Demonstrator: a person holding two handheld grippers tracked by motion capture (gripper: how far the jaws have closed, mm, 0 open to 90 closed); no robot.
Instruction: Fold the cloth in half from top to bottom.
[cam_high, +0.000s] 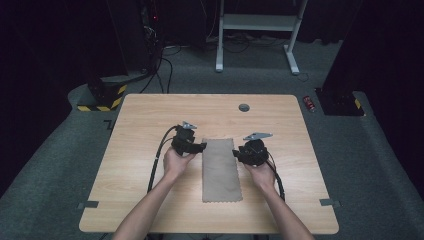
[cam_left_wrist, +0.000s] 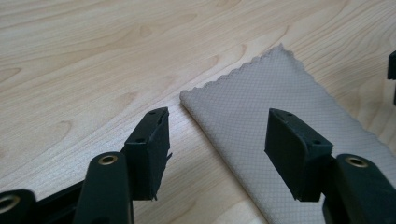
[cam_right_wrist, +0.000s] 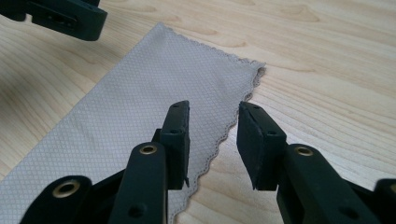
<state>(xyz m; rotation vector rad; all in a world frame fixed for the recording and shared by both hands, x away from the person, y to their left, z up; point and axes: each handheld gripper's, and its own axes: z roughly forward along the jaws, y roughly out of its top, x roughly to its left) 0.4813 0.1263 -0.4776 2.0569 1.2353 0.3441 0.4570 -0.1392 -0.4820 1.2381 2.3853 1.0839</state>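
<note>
A grey cloth (cam_high: 220, 170) lies flat near the middle of the wooden table (cam_high: 150, 115), folded into a long narrow strip. Its long axis runs from the person's edge straight away toward the far side, one short end close to them, the other between the two tools. The fabric has a fine dotted weave, and its edges are cut in small scallops; one long side looks like a smooth fold. The left gripper (cam_left_wrist: 215, 140) sits just beside the cloth's far left corner, its jaws wide apart with the fold edge between them, holding nothing. The right gripper (cam_right_wrist: 212, 135) hovers at the scalloped right edge, jaws slightly apart astride that edge, not clamped.
</note>
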